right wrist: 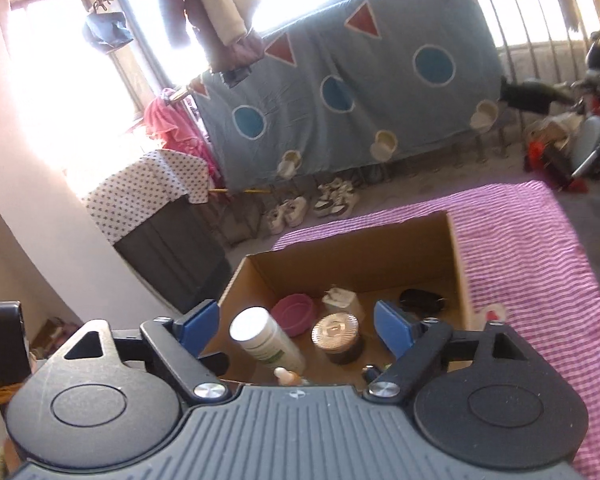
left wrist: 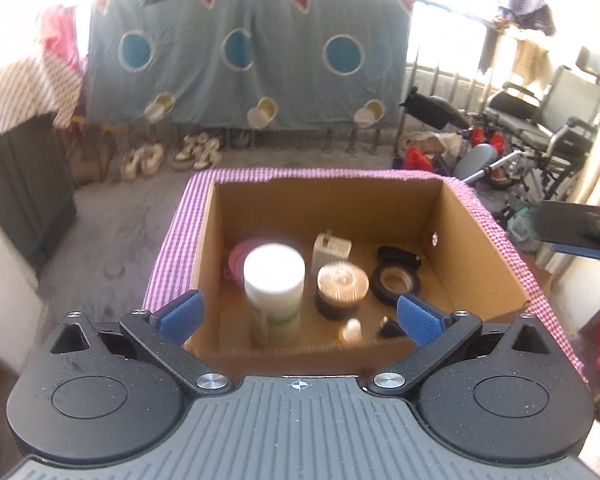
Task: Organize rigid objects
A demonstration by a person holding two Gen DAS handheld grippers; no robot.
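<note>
Your left gripper (left wrist: 298,318) and right gripper (right wrist: 296,332): jaws spread wide, nothing held | white bottle (left wrist: 274,292) stands in box (left wrist: 328,200) | lift straight clear, avoid tipping it

I'm looking into a lived-in home — a sunlit balcony or laundry room, as far as I can tell. A blue sheet (left wrist: 244,68) with circles and triangles hangs over a railing at the far side, with pairs of shoes (left wrist: 172,156) lined up on the floor below it. Clothes (right wrist: 208,8) dangle by bright windows, and a wheelchair (left wrist: 548,120) sits far right amid household clutter — nothing here looks like a lab or shop.
</note>
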